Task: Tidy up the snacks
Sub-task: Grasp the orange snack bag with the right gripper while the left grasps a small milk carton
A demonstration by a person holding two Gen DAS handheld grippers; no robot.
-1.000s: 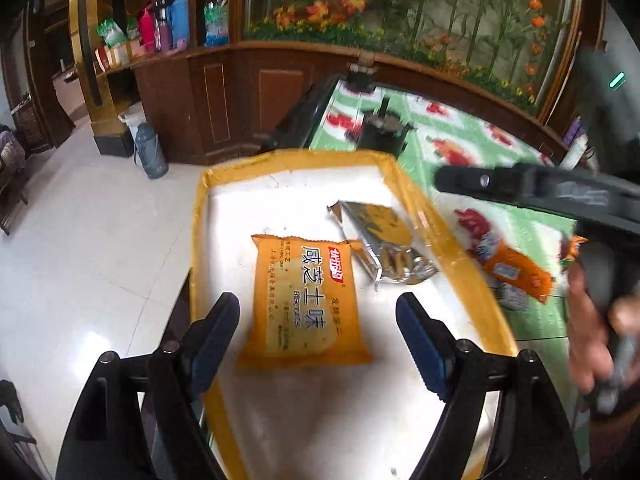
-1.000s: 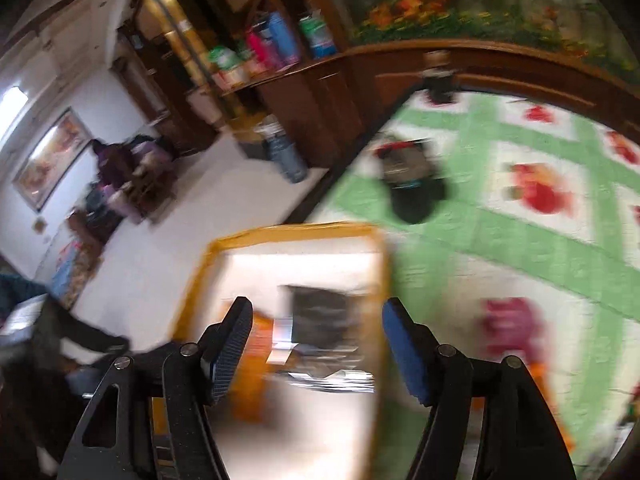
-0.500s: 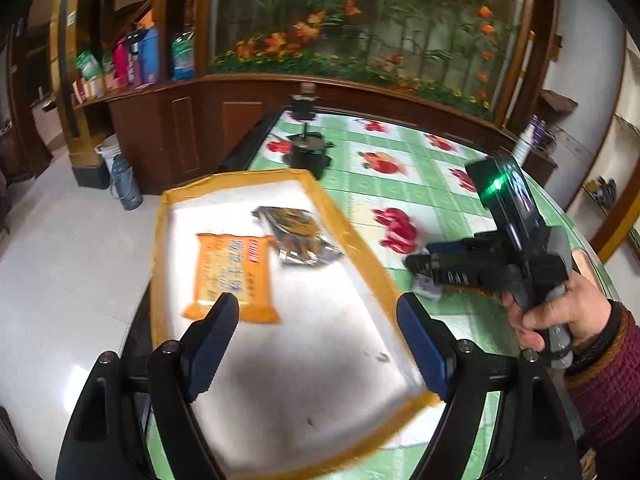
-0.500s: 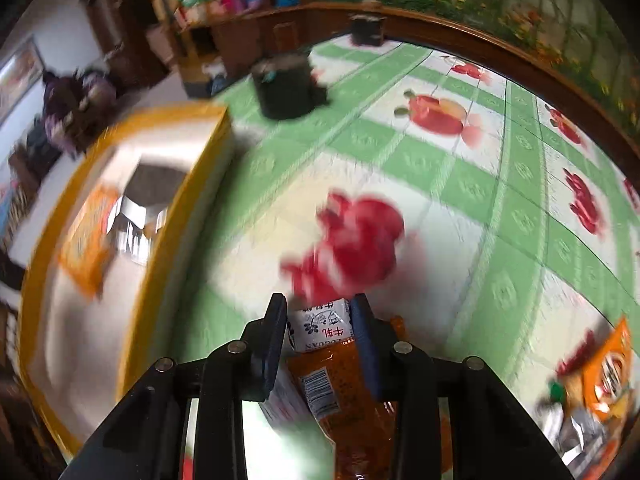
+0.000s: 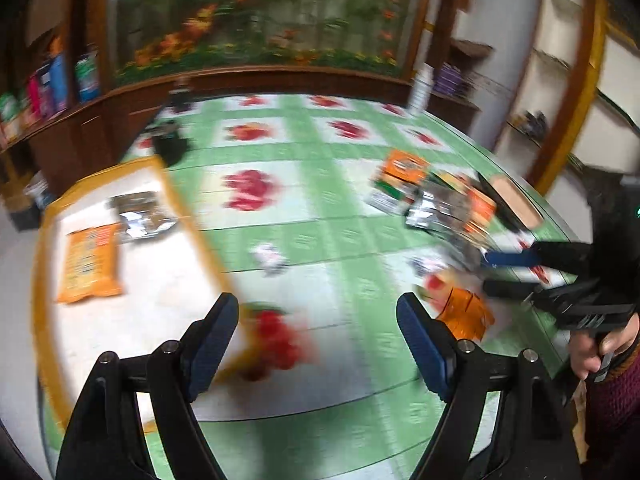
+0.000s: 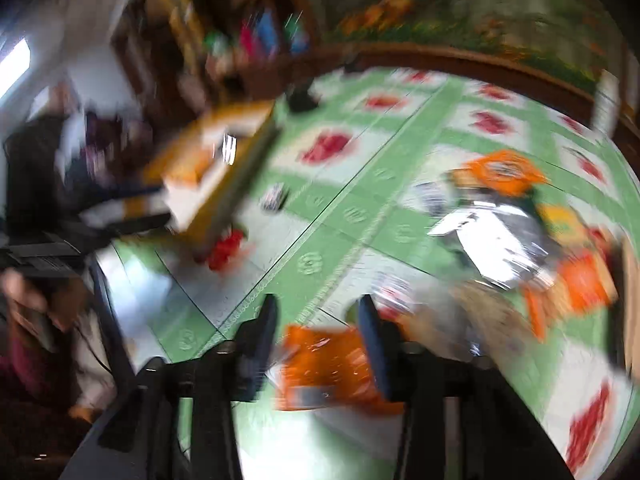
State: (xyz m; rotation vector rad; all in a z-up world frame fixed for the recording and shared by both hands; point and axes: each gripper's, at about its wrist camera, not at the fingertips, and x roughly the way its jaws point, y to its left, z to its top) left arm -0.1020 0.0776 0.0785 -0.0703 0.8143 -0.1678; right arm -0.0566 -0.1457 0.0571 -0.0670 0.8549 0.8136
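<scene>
My left gripper (image 5: 318, 320) hangs open and empty over the green checked cloth, just right of the yellow-rimmed tray (image 5: 188, 216). In the tray lie an orange biscuit pack (image 5: 90, 264) and a silver pack (image 5: 140, 216). A small white snack (image 5: 270, 258) lies loose on the cloth. Far right, my right gripper (image 5: 486, 274) hovers by the snack pile (image 5: 432, 196). In the right wrist view its jaws (image 6: 318, 338) are opening, with an orange pack (image 6: 324, 364) lying between and under the fingers; the blur hides any contact.
A black object (image 5: 172, 144) stands at the back of the table near the tray (image 6: 236, 176), a white bottle (image 5: 420, 88) at the far edge. A flat brown box (image 5: 516, 204) lies beyond the pile. A hand (image 5: 596, 352) holds the right gripper.
The left view has swung right, from above the tray to the open cloth. The right gripper left the tray, travelled right to the snack pile, narrowed over an orange pack and now stands wider.
</scene>
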